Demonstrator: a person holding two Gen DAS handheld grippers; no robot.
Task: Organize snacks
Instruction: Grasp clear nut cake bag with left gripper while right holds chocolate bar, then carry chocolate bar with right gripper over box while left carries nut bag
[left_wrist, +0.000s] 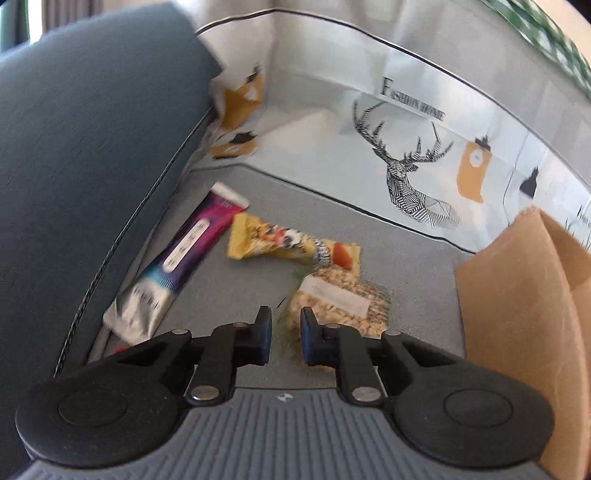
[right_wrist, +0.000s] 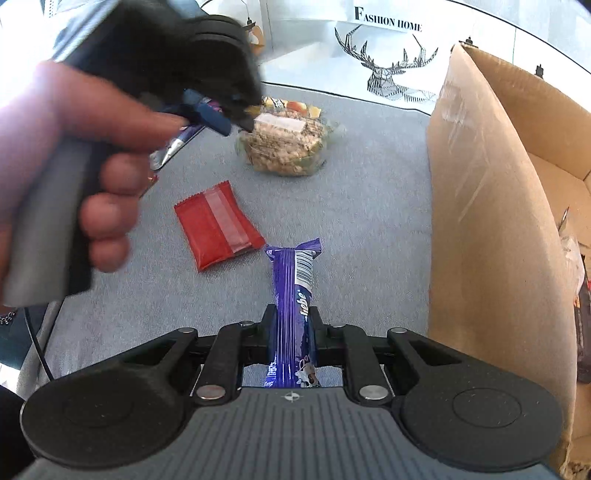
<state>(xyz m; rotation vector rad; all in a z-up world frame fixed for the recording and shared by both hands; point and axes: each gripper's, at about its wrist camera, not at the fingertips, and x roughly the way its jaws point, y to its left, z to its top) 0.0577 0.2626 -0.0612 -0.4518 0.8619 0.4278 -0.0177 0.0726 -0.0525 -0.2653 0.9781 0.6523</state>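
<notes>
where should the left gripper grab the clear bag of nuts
Judging by its pose, take the bag of nuts across its near end from above. It lies flat on the grey cushion, bulging in the middle, and the left gripper hangs open just over that end, so closing there should catch the wrap.

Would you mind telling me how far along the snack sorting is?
Done: some items already lie in the cardboard box. In hand: the right gripper clamps a purple bar. Left: the red packet, nut bag, yellow bar and purple tube.
</notes>
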